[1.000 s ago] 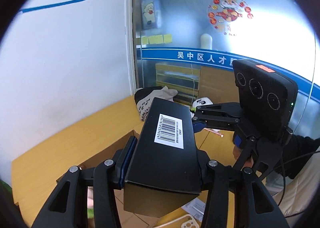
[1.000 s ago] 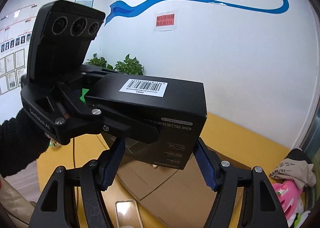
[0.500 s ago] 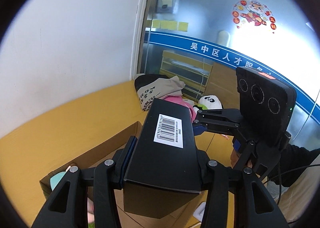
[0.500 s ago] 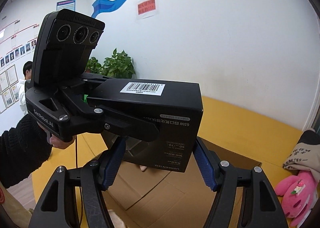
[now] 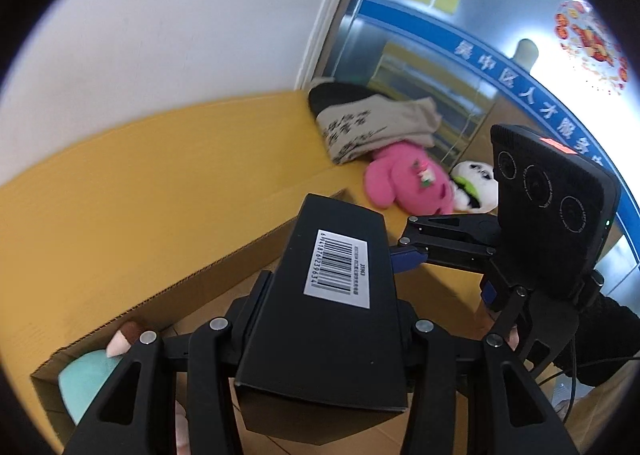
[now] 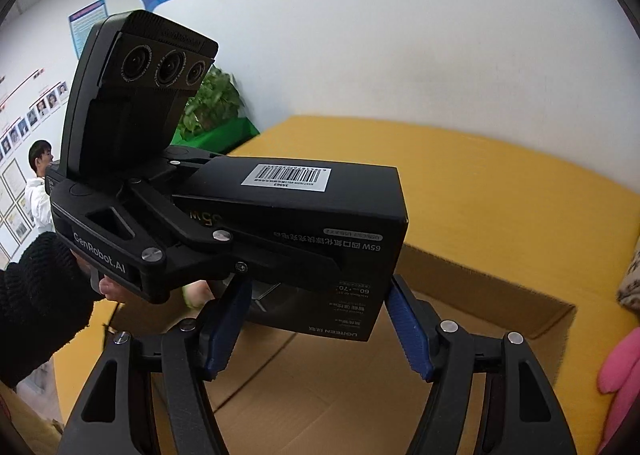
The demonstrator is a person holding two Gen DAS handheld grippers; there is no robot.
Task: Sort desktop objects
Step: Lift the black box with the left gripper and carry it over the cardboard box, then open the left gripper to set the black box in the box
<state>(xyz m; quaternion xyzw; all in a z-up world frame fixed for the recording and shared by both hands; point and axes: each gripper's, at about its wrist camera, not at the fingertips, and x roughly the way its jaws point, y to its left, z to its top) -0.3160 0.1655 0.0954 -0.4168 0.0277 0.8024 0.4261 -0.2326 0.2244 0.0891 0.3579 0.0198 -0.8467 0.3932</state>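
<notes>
My left gripper (image 5: 332, 303) is shut on a black charger box (image 5: 336, 307) with a white barcode label and holds it in the air above an open cardboard box (image 5: 224, 267). In the right wrist view the same black box (image 6: 320, 227) is clamped by the left gripper (image 6: 336, 259). My right gripper (image 6: 316, 327) is open, its blue fingers (image 6: 408, 331) spread beside and just below the black box without touching it. The right gripper also shows in the left wrist view (image 5: 408, 259), at the black box's right edge.
The cardboard box (image 6: 480, 287) sits on a yellow table (image 5: 120, 207) against a white wall. A teal plush (image 5: 84, 379) lies in its near corner. A pink plush (image 5: 404, 179), a panda plush (image 5: 476, 183) and folded cloth (image 5: 372, 127) lie at the table's far end.
Both grippers have tilted and moved down toward the cardboard box with the black box. The left grip on it is unchanged; the right gripper stays open.
</notes>
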